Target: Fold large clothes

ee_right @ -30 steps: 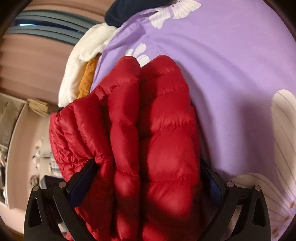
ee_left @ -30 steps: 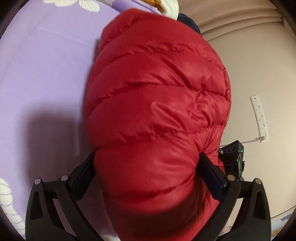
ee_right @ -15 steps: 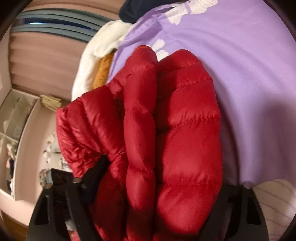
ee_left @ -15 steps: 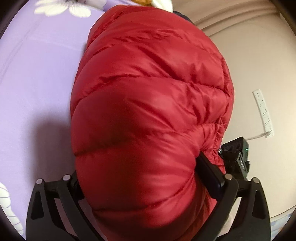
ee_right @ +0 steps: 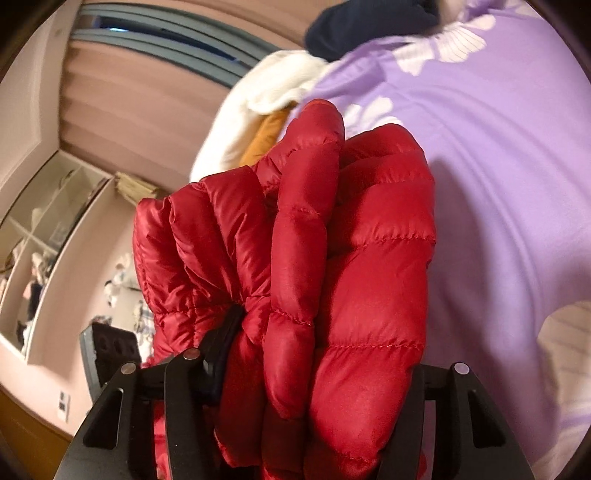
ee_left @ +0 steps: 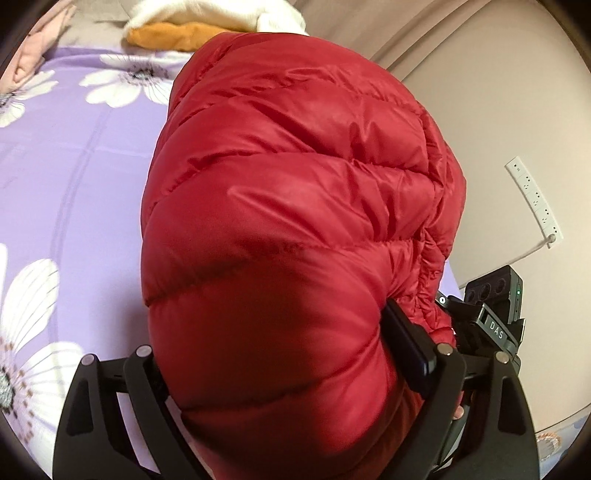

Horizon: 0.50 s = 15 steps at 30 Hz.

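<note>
**Hand-held grippers clamp a folded red puffer jacket over a bed**

Left hand-held gripper [ee_left: 295,354] fills the six o'clock edge of its own view, its black fingers [ee_left: 406,343] pressed into the red puffer jacket [ee_left: 295,192]. Its jaws have just been closing a little and grasp a thick quilted fold that bulges up to twelve o'clock and hides the left finger's pad. At four o'clock, just beside the jacket's hem, sits the other tool's black camera block [ee_left: 495,310].

Right hand-held gripper [ee_right: 314,354], seen from its own camera, has also just been closing its jaws and squeezes several stacked layers of the same red puffer jacket [ee_right: 332,258], which bunch upward between its fingers [ee_right: 221,343].

Under and beyond the jacket lies a bed with a lilac sheet printed with white daisies [ee_left: 74,177], spreading from nine to eleven o'clock in the left view. At twelve o'clock rests a pile of cream and orange clothing [ee_left: 207,22]. A white power strip [ee_left: 535,203] hangs on the wall at three o'clock. In the right view, a dark navy garment [ee_right: 369,26] lies at one o'clock and open shelves [ee_right: 44,243] stand at nine o'clock.
</note>
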Tool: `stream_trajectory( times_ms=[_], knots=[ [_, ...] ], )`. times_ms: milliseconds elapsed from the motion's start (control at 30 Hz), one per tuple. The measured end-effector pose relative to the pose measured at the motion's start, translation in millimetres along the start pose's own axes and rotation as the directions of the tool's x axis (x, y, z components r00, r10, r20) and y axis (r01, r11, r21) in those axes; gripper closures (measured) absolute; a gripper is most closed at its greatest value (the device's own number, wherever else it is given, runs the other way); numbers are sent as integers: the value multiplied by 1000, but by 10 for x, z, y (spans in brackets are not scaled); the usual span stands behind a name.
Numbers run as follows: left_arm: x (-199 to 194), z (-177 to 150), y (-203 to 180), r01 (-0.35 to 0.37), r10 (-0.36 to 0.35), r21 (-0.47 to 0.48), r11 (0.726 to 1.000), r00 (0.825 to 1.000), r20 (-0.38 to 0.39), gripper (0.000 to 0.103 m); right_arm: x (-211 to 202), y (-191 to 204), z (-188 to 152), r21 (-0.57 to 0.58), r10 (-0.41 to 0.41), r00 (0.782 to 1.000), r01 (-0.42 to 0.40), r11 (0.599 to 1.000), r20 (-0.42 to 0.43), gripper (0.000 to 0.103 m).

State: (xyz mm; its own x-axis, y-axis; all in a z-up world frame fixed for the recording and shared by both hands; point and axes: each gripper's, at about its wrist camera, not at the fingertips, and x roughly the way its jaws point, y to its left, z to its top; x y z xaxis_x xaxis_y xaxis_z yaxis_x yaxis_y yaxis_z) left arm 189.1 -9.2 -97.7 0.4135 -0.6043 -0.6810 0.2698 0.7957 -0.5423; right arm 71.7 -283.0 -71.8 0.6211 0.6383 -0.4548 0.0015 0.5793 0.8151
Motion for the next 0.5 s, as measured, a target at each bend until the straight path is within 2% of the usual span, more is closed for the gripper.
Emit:
stream_trajectory(
  times_ms=[200,500],
  knots=[
    [-354,-158,115,-5,6,-17,1000,999,48,11,40,323,-94,-59,30,999,-31,998,-20,47],
    [-788,-324,452,-20,30,-75,997,991,127,11,349,703,-119,-130,65,995,-75,989,-78,47]
  ],
)
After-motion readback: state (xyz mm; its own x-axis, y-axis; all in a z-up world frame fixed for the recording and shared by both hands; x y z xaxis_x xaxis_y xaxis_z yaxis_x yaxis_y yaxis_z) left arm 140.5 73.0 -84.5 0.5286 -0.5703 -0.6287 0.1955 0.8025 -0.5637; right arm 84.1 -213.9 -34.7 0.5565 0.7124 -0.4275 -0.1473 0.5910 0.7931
